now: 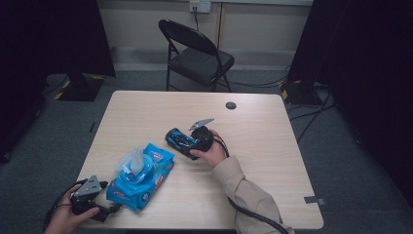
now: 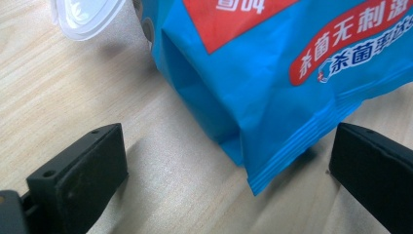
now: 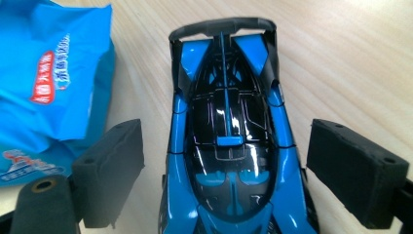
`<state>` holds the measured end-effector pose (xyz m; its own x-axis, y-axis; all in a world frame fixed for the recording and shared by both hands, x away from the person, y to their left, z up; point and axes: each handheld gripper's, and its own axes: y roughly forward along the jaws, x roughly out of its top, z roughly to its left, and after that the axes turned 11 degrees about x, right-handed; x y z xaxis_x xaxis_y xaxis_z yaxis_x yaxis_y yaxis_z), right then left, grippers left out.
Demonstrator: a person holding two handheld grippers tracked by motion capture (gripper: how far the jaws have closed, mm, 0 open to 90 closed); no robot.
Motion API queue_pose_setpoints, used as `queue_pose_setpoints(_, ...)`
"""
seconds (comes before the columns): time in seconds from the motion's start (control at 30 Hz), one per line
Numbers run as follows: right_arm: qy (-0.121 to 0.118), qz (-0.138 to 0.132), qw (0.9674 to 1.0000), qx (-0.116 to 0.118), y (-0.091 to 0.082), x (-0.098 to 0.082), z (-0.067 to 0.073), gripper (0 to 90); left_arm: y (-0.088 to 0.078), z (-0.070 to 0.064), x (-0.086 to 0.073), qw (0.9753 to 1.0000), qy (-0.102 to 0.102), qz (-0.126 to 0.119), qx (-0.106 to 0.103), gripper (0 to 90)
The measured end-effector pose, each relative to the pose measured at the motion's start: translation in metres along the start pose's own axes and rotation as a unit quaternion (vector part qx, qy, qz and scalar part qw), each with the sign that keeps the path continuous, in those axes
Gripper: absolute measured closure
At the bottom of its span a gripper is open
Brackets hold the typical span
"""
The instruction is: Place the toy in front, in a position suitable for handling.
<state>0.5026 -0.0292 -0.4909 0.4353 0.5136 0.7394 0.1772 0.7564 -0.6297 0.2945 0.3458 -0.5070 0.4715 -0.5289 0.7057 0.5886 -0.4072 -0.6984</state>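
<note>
A blue and black toy race car (image 1: pixel 180 141) (image 3: pixel 234 151) lies near the middle of the table. My right gripper (image 1: pixel 197 140) (image 3: pixel 226 180) is open, one jaw on each side of the car with a gap on both sides. A blue wet-wipes pack (image 1: pixel 141 175) (image 2: pixel 272 73) with an open clear lid (image 1: pixel 130 162) (image 2: pixel 85 17) lies at the front left. My left gripper (image 1: pixel 104 202) (image 2: pixel 229 175) is open at the pack's near corner, which points down between the jaws without touching them.
The wooden table (image 1: pixel 263 146) has a round cable hole (image 1: pixel 231 105) at the back. A black folding chair (image 1: pixel 195 53) stands behind the table. The wipes pack (image 3: pixel 44 92) lies close to the car's left side.
</note>
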Motion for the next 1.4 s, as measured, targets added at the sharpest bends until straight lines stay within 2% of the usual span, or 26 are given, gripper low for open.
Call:
queue_pose_setpoints(0.13,-0.012,0.005,0.9999,-0.008,0.007,0.000,0.001,13.5,0.000,0.000,0.000,1.0000,0.000,0.000,0.000,0.0)
queue_pose_setpoints(0.17,-0.014,0.001,0.9999,-0.002,0.009,0.000,0.001,13.6,0.000,0.000,0.000,1.0000,0.000,0.000,0.000,0.0)
queue_pose_setpoints(0.3,-0.013,0.012,0.9998,-0.005,0.015,0.000,0.000,13.7,0.000,0.000,0.000,1.0000,0.000,0.000,0.000,0.0)
queue_pose_setpoints(0.37,-0.017,0.016,0.9997,0.000,0.017,0.000,-0.002,14.5,0.000,0.000,0.000,1.0000,0.000,0.000,0.000,0.0)
queue_pose_setpoints(0.43,-0.023,0.018,0.9996,-0.005,0.018,0.000,-0.002,15.1,0.000,0.000,0.000,1.0000,0.000,0.000,0.000,0.0)
queue_pose_setpoints(0.67,-0.017,0.015,0.9997,-0.007,0.023,-0.001,-0.002,16.9,0.000,0.000,0.000,1.0000,0.001,0.000,0.000,0.0)
queue_pose_setpoints(1.03,-0.033,0.004,0.9987,-0.037,0.024,-0.005,0.001,24.6,0.000,0.000,0.000,1.0000,0.000,0.000,0.000,0.0)
queue_pose_setpoints(1.4,-0.030,0.009,0.9988,-0.038,0.023,-0.004,0.002,26.0,0.000,0.000,0.000,1.0000,0.000,0.000,0.000,0.0)
